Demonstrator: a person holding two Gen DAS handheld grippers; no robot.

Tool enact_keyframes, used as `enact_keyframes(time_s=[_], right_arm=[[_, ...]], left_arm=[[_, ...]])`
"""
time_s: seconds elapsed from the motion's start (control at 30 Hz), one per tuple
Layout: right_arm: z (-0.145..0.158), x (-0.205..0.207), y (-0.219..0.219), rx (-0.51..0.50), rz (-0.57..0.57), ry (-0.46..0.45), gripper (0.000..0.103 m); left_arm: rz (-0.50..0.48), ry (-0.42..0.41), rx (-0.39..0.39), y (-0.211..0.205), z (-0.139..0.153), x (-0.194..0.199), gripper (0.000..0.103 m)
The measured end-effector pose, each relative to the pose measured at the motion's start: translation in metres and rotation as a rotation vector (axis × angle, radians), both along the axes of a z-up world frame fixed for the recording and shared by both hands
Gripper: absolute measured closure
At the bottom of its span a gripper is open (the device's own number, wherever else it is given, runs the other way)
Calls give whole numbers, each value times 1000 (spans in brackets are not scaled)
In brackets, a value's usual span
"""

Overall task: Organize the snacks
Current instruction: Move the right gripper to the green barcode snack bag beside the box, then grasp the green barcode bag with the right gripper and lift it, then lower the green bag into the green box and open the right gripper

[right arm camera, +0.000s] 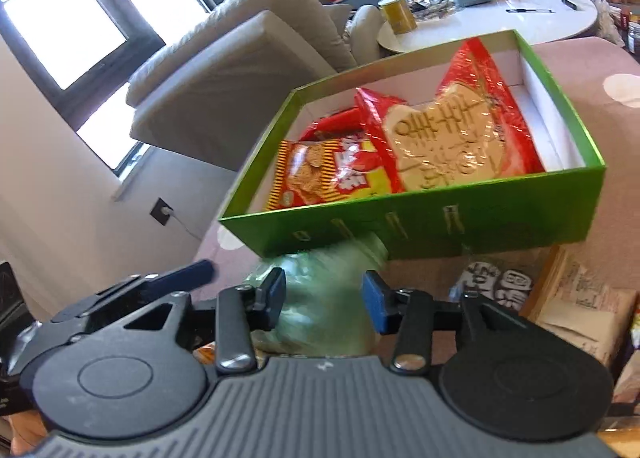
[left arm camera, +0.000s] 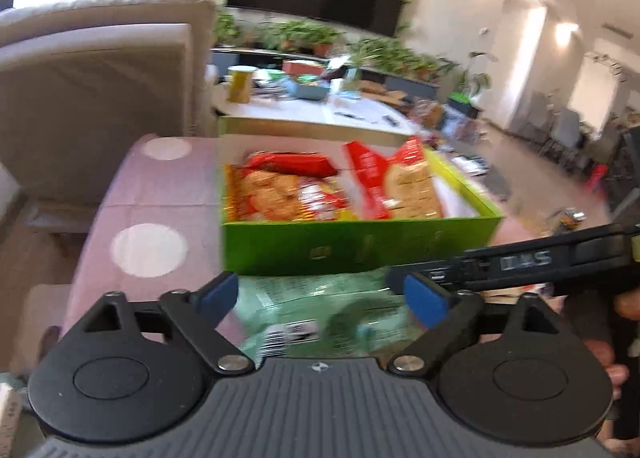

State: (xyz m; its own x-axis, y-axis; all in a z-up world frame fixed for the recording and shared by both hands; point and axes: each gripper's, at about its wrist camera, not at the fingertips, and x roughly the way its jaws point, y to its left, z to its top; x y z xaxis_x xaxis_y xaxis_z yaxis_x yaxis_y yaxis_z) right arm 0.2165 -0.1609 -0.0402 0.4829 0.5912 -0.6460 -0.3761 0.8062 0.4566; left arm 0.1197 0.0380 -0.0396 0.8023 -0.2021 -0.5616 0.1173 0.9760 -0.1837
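Blue pads (left arm camera: pixel 220 294) tip the fingers of the left gripper (left arm camera: pixel 320 296), which stand wide apart, released; a pale green snack bag (left arm camera: pixel 320 314) lies between and below them, touched by neither pad. At the right edge of this view the right gripper (left arm camera: pixel 520 262) reaches in over the same bag, with part of a hand (left arm camera: pixel 612 354) behind it. From the right wrist, the right gripper (right arm camera: pixel 324 294) frames the green bag (right arm camera: pixel 328 298) between its pads (right arm camera: pixel 376 300) — the blurred picture does not show whether they press on it. Just beyond the bag stands an open green box (right arm camera: pixel 420 226) holding three packets: an orange striped one (right arm camera: pixel 316 174), a large red one with a tan figure (right arm camera: pixel 452 130), and a red one behind (right arm camera: pixel 336 122). Box and bag rest on a pink cloth with white dots (left arm camera: pixel 152 218). A beige sofa (right arm camera: pixel 224 70) and a white round table (right arm camera: pixel 500 22) lie further off.
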Motion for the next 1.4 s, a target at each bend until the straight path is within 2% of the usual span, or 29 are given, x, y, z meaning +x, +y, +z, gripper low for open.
enact_keyframes(time_s=[0.07,0.2,0.3,0.4,0.43,0.53,0.7,0.93,1.17,1.4], right_arm=[[-5,1,-2,-4,-8,12,23],[-10,3,4,-17,-5,40,23],[-16,5,10,-19,7,64,22],[-22,8,13,-5,26,88,23],[-23,8,16,10,35,102,25],[-20,4,19,21,54,76,34],[-1,-4,12,34,57,9,35],[43,-12,-8,90,51,-133,35],[83,10,-31,128,47,-270,35],[95,51,-43,97,36,-372,35]], left_arm=[[32,38,23,3,-8,5,7],[38,140,-11,10,-28,20,5],[36,149,-38,10,-37,25,3],[-20,161,-101,9,-40,24,11],[-37,148,-99,6,-39,23,17],[-60,111,-65,-1,-32,18,19],[-67,46,-84,-4,-12,10,19],[-99,-106,-36,-23,41,5,19],[-118,-232,-9,-53,84,31,18],[-117,-261,-31,-76,93,78,18]])
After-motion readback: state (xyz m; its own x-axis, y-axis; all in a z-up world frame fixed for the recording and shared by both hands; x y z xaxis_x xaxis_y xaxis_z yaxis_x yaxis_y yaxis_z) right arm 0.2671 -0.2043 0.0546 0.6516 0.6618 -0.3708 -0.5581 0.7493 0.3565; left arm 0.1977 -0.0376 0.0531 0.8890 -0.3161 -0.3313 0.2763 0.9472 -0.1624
